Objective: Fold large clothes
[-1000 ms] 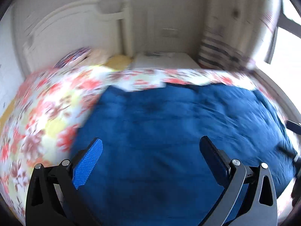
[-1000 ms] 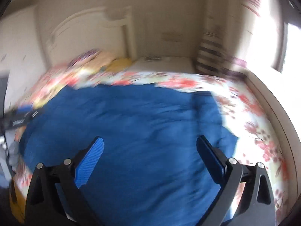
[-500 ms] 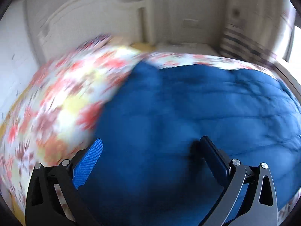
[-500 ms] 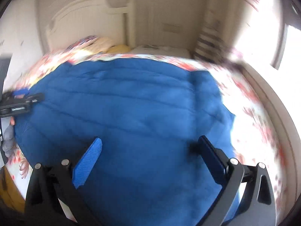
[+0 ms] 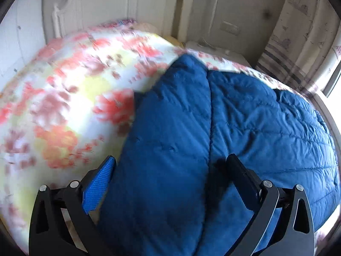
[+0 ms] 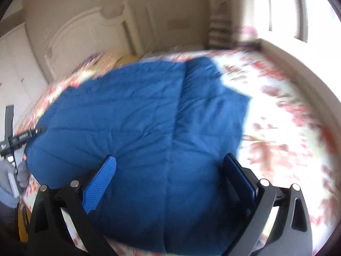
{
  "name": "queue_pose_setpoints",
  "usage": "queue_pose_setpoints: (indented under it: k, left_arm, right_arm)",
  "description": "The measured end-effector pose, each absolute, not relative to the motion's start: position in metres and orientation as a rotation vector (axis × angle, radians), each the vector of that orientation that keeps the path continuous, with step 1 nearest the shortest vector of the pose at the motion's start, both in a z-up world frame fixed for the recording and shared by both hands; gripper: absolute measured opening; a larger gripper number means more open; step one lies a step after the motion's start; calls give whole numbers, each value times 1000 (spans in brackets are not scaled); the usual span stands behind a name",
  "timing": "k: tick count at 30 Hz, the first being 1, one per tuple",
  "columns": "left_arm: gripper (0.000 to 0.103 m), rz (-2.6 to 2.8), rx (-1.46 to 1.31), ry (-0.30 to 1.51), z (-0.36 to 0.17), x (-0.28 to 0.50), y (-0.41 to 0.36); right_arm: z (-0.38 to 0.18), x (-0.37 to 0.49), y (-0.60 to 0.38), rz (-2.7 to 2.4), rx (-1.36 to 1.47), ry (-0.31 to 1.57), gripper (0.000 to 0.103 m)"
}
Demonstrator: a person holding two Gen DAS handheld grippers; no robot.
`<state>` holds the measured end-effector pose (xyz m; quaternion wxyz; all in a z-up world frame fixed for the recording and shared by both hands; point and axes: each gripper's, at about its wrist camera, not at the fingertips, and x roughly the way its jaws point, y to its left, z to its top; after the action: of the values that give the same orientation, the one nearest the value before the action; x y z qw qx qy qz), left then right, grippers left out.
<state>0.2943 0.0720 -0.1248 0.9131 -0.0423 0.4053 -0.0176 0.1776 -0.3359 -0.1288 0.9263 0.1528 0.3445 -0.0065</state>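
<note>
A large blue quilted jacket (image 5: pixel 245 117) lies spread flat on a bed with a floral cover (image 5: pixel 64 98). It also shows in the right wrist view (image 6: pixel 138 123). My left gripper (image 5: pixel 170 164) is open and empty, low over the jacket's left part, with its left finger near the jacket's edge. My right gripper (image 6: pixel 169 162) is open and empty, low over the jacket's right part, near a folded sleeve (image 6: pixel 208 89). The left gripper's body (image 6: pixel 21 137) shows at the jacket's far left edge in the right wrist view.
A white headboard (image 5: pixel 119 6) stands at the far end of the bed, with pillows (image 6: pixel 110 57) below it. A striped curtain (image 5: pixel 283 64) and a bright window (image 6: pixel 315 10) are on the right. The floral cover (image 6: pixel 287 117) extends to the right of the jacket.
Both grippers have moved down and closer to the jacket, the left one swinging toward its left edge. Both stayed open.
</note>
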Motion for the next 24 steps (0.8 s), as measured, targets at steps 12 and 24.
queue_pose_setpoints:
  k: [12,24]
  left_arm:
    - [99,-217,123,734,-90,364,-64]
    - [99,-234,104,877,-146,395,-72]
  right_arm:
    - [-167,85,-359,29,833,711,97]
    - [-173,215,-344,-38,918,656,101]
